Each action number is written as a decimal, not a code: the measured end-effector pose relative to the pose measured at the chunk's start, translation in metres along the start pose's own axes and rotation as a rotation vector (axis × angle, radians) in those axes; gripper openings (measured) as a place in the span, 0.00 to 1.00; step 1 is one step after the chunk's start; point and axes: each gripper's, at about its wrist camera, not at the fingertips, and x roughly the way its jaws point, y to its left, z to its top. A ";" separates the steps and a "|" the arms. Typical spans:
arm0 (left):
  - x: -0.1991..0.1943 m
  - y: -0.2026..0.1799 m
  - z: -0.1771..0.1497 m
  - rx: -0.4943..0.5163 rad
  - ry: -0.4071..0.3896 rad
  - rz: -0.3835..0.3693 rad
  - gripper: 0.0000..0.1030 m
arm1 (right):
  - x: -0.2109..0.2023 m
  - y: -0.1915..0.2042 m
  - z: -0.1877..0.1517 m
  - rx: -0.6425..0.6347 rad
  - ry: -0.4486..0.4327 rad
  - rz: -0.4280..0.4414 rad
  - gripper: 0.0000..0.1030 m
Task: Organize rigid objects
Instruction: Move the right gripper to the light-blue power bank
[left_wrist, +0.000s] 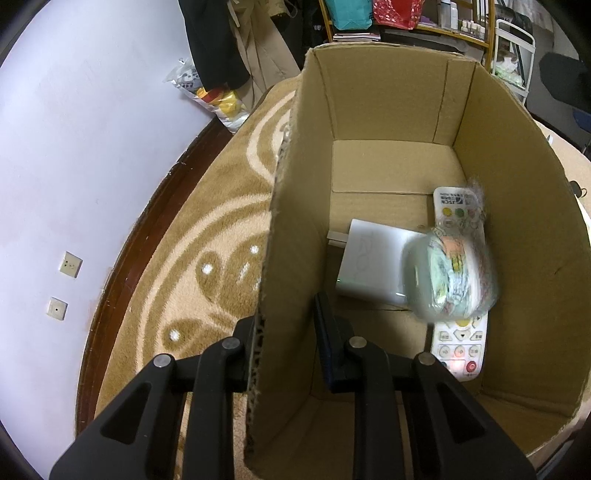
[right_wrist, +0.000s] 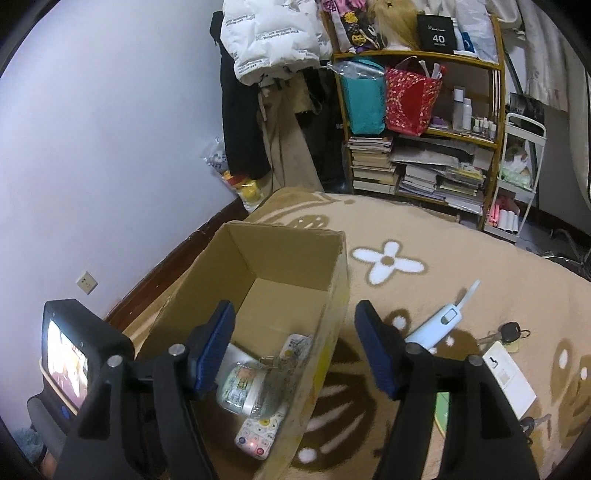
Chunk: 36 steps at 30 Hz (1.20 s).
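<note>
The left gripper (left_wrist: 288, 339) has its jaws clamped on the left wall of the cardboard box (left_wrist: 517, 258), which sits on the tan patterned rug (left_wrist: 207, 221). The right gripper (right_wrist: 295, 350) hangs over the box's right wall with its jaws wide apart and nothing between them. Inside the box there's a white remote (left_wrist: 460, 347) lying along the right side, a flat white device (left_wrist: 373, 266) near the middle, and a blurry round tin (left_wrist: 450, 273) over both. Out on the rug to the right are a light blue gadget (right_wrist: 439, 325), keys (right_wrist: 506, 332) and a white card (right_wrist: 509, 380).
</note>
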 end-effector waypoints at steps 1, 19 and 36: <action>0.000 0.000 0.000 -0.001 0.000 0.000 0.22 | 0.000 -0.003 0.001 0.002 0.000 -0.008 0.72; -0.002 0.000 0.001 -0.002 0.000 0.004 0.22 | 0.024 -0.079 0.003 0.144 0.055 -0.164 0.97; -0.002 -0.003 0.003 0.001 0.001 0.011 0.22 | 0.085 -0.129 -0.016 0.334 0.207 -0.173 0.84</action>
